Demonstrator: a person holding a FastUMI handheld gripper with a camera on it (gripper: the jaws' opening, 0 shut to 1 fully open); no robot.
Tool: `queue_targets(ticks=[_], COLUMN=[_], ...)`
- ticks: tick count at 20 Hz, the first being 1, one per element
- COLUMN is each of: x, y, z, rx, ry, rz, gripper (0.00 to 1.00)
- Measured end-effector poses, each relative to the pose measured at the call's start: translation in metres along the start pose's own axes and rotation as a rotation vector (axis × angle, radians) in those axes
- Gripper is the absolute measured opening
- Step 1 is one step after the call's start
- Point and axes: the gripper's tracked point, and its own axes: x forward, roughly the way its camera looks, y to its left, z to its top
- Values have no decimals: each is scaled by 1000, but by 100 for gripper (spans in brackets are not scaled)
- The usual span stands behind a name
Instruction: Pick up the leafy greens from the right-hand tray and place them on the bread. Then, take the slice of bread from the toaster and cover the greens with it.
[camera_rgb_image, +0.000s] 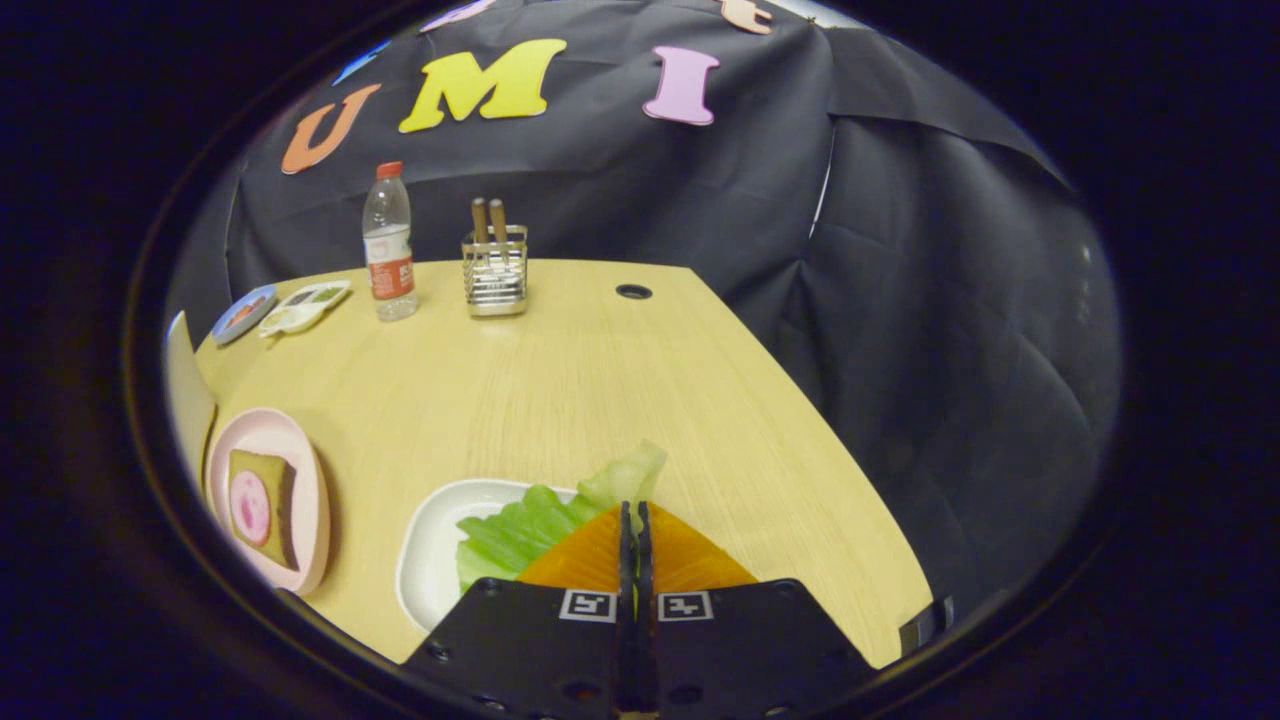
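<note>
The first step is in hand: the tool (634, 515) is closed on the green, ruffled leafy greens (540, 525) over the white oval tray (430, 560). Next, carrying toward nine o'clock seems called for, where a pink round plate (270, 435) holds the square bread slice (262, 505) with a pink round topping.

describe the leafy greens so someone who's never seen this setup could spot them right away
On the wooden table, nearest the gripper, sits a white tray. The leafy greens lie in it, a ruffled light-green leaf whose pale tip sticks up between the closed fingers. It is the only green thing here; the pink plate beside the tray holds bread topped with a pink slice.
</note>
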Motion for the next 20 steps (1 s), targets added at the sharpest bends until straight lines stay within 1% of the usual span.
queue_targets(ticks=[6, 10, 13, 17, 20], x=[-64, -114, -155, -205, -233], y=[8, 29, 55, 108, 158], z=[45, 76, 98, 124, 132], rx=[-46, -76, -115, -180, -224], ry=[-129, -208, -274, -356, -407], rz=[7, 27, 43, 91, 159], gripper=[0, 0, 0, 0, 0])
